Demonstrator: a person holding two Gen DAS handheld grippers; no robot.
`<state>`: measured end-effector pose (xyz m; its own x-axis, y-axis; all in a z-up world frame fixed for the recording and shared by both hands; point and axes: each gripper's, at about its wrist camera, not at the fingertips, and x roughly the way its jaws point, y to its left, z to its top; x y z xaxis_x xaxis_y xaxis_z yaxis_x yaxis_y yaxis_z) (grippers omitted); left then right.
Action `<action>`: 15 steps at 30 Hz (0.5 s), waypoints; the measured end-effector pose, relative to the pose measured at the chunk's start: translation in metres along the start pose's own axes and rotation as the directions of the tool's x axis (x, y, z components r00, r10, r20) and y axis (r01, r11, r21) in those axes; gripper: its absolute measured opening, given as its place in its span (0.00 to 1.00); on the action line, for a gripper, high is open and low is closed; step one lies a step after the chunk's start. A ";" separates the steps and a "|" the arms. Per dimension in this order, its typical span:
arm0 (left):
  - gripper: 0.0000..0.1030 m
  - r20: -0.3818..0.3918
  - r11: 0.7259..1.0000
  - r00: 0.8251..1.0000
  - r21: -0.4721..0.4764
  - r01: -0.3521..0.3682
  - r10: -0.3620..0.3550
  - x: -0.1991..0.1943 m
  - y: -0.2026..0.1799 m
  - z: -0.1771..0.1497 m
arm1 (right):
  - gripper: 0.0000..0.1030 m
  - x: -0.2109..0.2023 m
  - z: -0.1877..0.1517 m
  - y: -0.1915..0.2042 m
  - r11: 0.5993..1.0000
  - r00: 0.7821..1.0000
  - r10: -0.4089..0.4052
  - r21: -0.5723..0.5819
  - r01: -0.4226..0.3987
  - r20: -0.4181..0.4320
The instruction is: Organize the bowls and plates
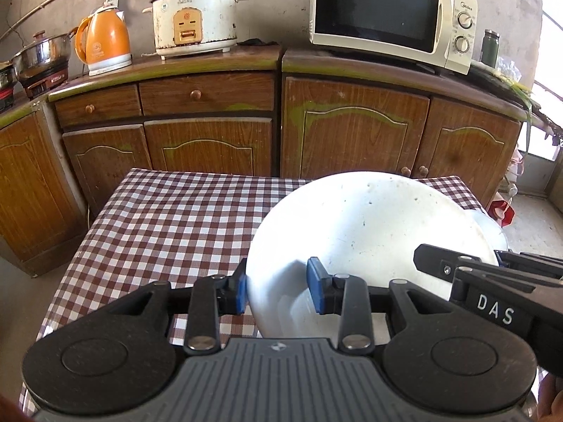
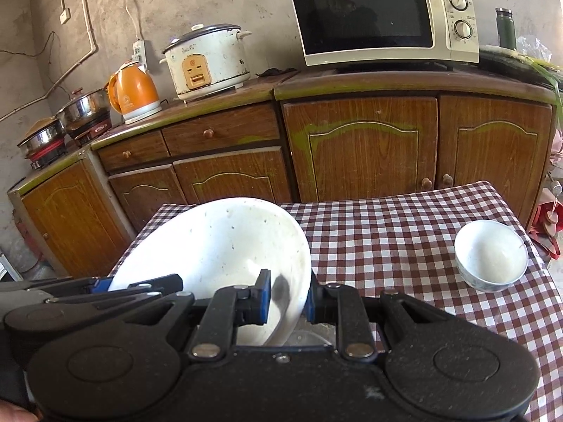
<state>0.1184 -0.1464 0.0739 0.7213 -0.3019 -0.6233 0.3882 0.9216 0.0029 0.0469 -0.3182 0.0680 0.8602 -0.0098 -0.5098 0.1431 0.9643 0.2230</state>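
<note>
A large white bowl (image 1: pixel 369 232) with dark specks hangs tilted above the checked table, held from both sides. My left gripper (image 1: pixel 278 290) is shut on its near left rim, one blue pad outside and one inside. My right gripper (image 2: pixel 286 299) is shut on the bowl (image 2: pixel 218 246) at its right rim; in the left wrist view it (image 1: pixel 457 265) reaches in from the right. The left gripper (image 2: pixel 140 286) shows at the lower left of the right wrist view. A small white bowl (image 2: pixel 491 255) stands upright near the table's right edge; only its rim (image 1: pixel 494 227) peeks out behind the large one.
The table (image 1: pixel 169 225) wears a brown and white checked cloth. Behind it runs a wooden cabinet (image 1: pixel 355 133) carrying a microwave (image 1: pixel 390 17), a rice cooker (image 1: pixel 195 17), an orange kettle (image 1: pixel 103 44) and steel pots (image 1: pixel 38 52). A green flask (image 2: pixel 506 28) stands far right.
</note>
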 end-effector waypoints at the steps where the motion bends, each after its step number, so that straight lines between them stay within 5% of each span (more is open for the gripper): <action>1: 0.33 0.002 1.000 1.000 0.001 0.000 0.000 -0.002 0.000 -0.001 | 0.24 -0.002 -0.001 0.000 1.000 1.000 0.001 -0.001 -0.001 0.001; 15: 0.33 0.009 1.000 1.000 0.009 -0.008 0.008 -0.022 -0.003 -0.018 | 0.24 -0.025 -0.019 0.003 1.000 1.000 0.002 0.001 -0.002 0.014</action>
<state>0.0904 -0.1383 0.0735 0.7298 -0.2966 -0.6160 0.3871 0.9219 0.0147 0.0160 -0.3102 0.0657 0.8672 -0.0112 -0.4979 0.1418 0.9639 0.2254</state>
